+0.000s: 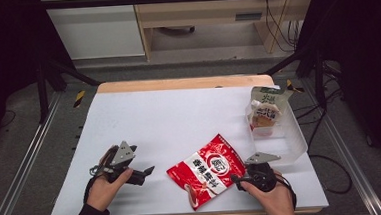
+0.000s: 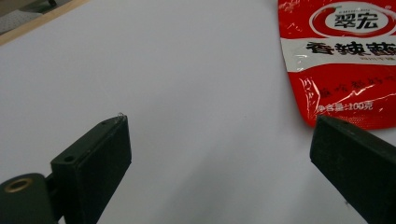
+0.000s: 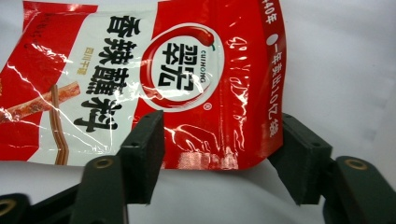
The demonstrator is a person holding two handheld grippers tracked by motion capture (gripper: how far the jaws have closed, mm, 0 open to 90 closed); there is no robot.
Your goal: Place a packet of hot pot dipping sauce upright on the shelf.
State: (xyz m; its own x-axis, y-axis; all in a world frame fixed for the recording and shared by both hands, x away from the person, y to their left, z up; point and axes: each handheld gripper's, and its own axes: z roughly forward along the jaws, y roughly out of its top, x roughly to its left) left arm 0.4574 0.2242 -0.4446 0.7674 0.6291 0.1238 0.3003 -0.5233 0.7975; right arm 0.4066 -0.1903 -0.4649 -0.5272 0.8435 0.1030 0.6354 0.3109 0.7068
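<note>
High view: white table (image 1: 179, 118) holds everything; places taken from the red pouch (image 1: 208, 169), which lies flat on the near half of the table, right of centre, turned at a slant. Clear plastic bin (image 1: 295, 136) sits beyond and to the right of the pouch, near it but apart, at the table's right edge. A green-and-white carton (image 1: 265, 110) stands upright in the bin's far end. Left gripper (image 1: 143, 174) rests on the table to the left of the pouch, close by, not touching it; in the left gripper view its jaws stand wide apart over bare white surface, nothing between them, with a corner of the pouch (image 2: 343, 56) just beyond the right jaw. Right gripper (image 1: 238, 177) is at the pouch's near right corner. In the right gripper view its jaws straddle that corner of the pouch (image 3: 187, 79), one jaw over the printed face, the other just off the edge; whether the pads press on it cannot be told.
</note>
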